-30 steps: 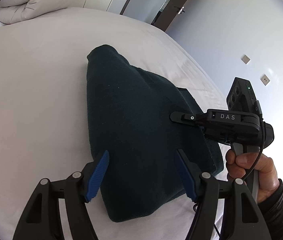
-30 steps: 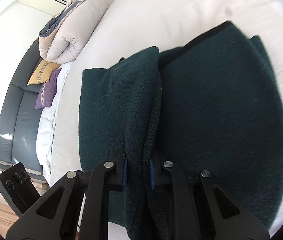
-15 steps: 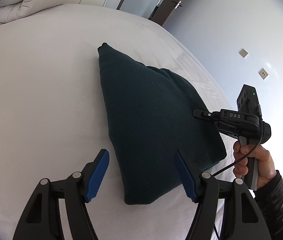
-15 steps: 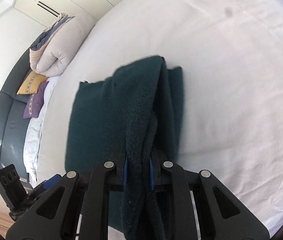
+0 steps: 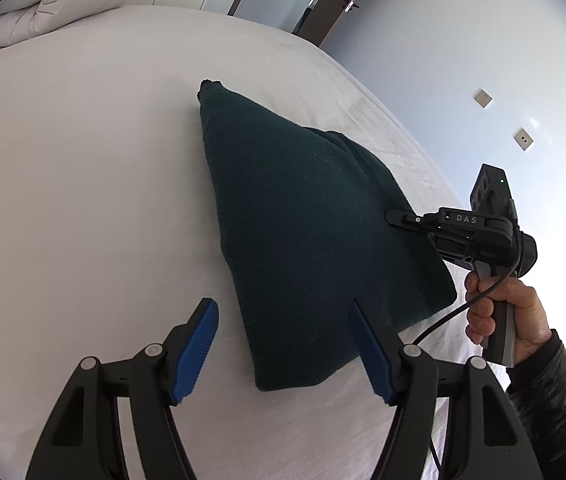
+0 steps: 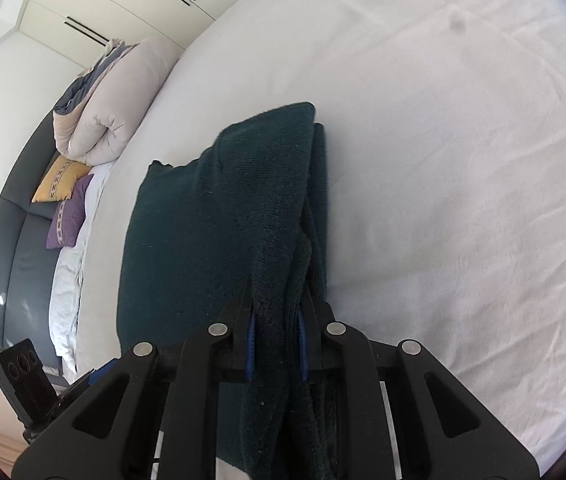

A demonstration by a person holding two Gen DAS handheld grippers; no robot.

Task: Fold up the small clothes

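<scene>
A dark green knitted garment (image 5: 307,232) lies folded on the white bed (image 5: 83,184). My right gripper (image 6: 275,336) is shut on its bunched edge and holds that side lifted; the garment (image 6: 203,232) drapes away from the jaws. In the left wrist view the right gripper (image 5: 393,216) sits at the garment's right edge. My left gripper (image 5: 283,344) is open and empty, hovering just above the garment's near corner, blue pads (image 5: 197,344) apart on either side.
A rolled beige duvet (image 6: 103,120) and yellow and purple cushions (image 6: 63,200) lie at the bed's head by a grey headboard. A wall with sockets (image 5: 523,138) and a door stand beyond the bed's far side.
The right gripper has carried the held edge over, so the garment now looks narrower and more folded. The left gripper has drawn back from the garment and stays open.
</scene>
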